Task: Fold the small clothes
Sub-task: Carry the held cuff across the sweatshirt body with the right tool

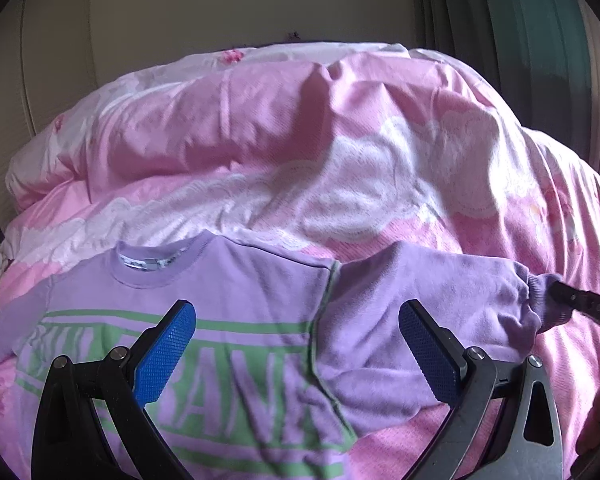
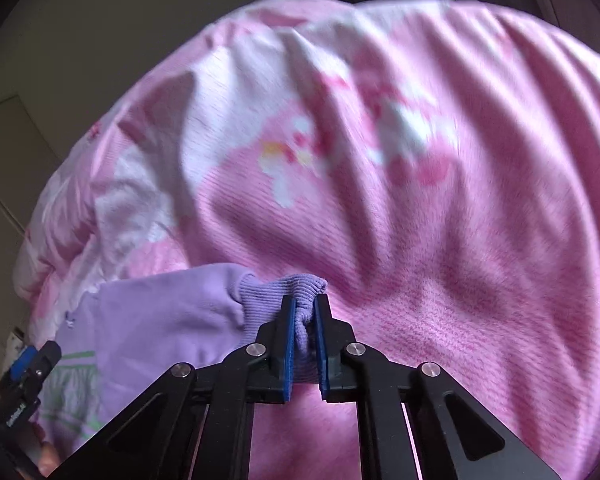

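A small purple sweatshirt [image 1: 236,320] lies flat on a pink blanket [image 1: 340,152] with white clouds on it. The blanket is puffy and full of wrinkles. The sweatshirt has green stripes and big green letters [image 1: 204,396] on the front. Its neck hole with a little white tag [image 1: 146,262] is at the far end, away from the camera.

The left gripper [image 1: 298,356] hangs just above the front of the sweatshirt. Its two blue pads [image 1: 166,354] are spread wide apart, with nothing between them. One pad is over the green letters and the other is over the sleeve [image 1: 420,320].

That sleeve sticks out to the side, and it is pulled out long. At its end is a ribbed cuff [image 2: 296,288], a darker purple. The right gripper [image 2: 304,320] pinches this cuff. Its two blue pads are pressed close with the cuff bunched up between them. Part of the cuff pokes out past the tips. In the left camera view the right gripper [image 1: 584,308] shows only as a dark tip at the end of the sleeve.

In the right camera view the left gripper [image 2: 28,364] shows small at the left edge, over the sweatshirt [image 2: 148,320]. The pink blanket [image 2: 420,200] fills the rest of that view, a bit blurry
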